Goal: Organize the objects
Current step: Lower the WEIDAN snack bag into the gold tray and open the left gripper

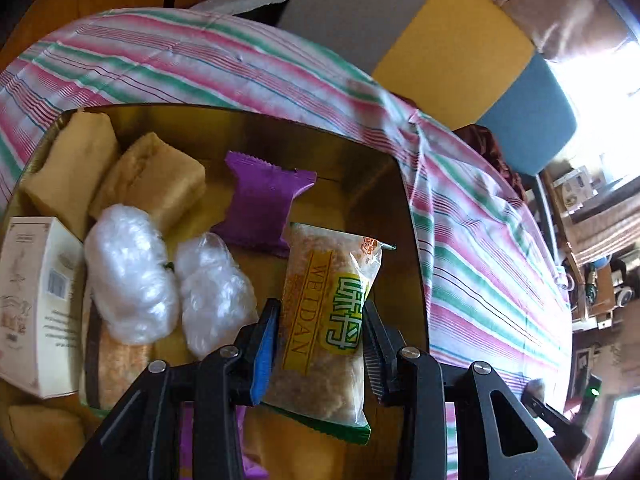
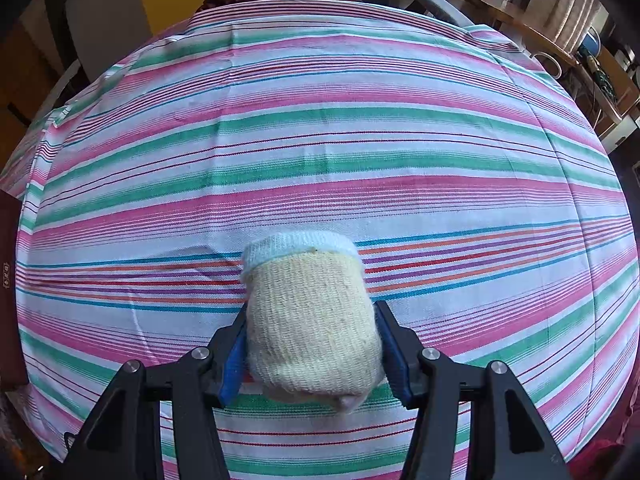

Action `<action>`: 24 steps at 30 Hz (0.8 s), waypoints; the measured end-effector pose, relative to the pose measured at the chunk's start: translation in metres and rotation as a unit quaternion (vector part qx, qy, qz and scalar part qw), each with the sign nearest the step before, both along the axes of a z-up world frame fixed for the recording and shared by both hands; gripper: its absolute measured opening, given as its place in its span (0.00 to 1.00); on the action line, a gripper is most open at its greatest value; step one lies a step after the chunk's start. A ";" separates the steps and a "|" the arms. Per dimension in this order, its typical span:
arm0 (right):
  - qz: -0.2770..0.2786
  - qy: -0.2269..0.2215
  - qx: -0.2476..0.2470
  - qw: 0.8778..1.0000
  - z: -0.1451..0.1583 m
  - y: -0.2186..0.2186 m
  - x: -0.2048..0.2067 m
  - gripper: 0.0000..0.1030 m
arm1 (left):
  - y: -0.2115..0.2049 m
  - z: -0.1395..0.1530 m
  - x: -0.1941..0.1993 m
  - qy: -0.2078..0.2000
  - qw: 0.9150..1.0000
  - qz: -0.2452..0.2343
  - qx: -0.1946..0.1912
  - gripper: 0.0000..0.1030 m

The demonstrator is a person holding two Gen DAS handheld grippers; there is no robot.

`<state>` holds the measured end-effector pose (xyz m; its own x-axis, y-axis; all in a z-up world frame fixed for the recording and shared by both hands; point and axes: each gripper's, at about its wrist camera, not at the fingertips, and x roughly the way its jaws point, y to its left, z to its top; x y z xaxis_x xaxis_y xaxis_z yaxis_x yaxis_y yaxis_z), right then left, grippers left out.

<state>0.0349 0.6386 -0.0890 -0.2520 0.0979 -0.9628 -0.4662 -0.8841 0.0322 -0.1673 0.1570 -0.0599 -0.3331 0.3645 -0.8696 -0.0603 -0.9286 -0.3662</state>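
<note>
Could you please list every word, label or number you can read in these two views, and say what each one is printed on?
"WEIDAN": yellow band on the clear snack packet between the left gripper fingers.
Large green characters beside it: not legible enough to quote.
Small red logo at the packet's top corner: too small.
White box: barcode and fine print, too blurred.
Purple packet: no text visible.
Right wrist view: none; knitted roll is unmarked.

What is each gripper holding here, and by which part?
The left gripper clamps the Weidan snack packet across its middle, over the gold tin. The right gripper squeezes the rolled cream sock by its sides.
</note>
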 end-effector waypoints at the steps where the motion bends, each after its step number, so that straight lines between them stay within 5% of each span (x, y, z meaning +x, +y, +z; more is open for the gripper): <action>1: 0.000 0.000 0.000 1.000 0.000 0.000 0.000 0.56 | 0.002 -0.001 -0.002 0.001 1.000 0.001 -0.006 0.38; 15: -0.002 0.000 0.000 1.000 0.000 0.001 0.003 0.56 | 0.012 -0.014 -0.005 0.002 0.999 -0.003 -0.046 0.40; 24: 0.003 -0.006 0.012 1.000 0.000 -0.003 0.003 0.54 | -0.013 0.043 0.029 0.095 0.993 -0.032 -0.057 0.45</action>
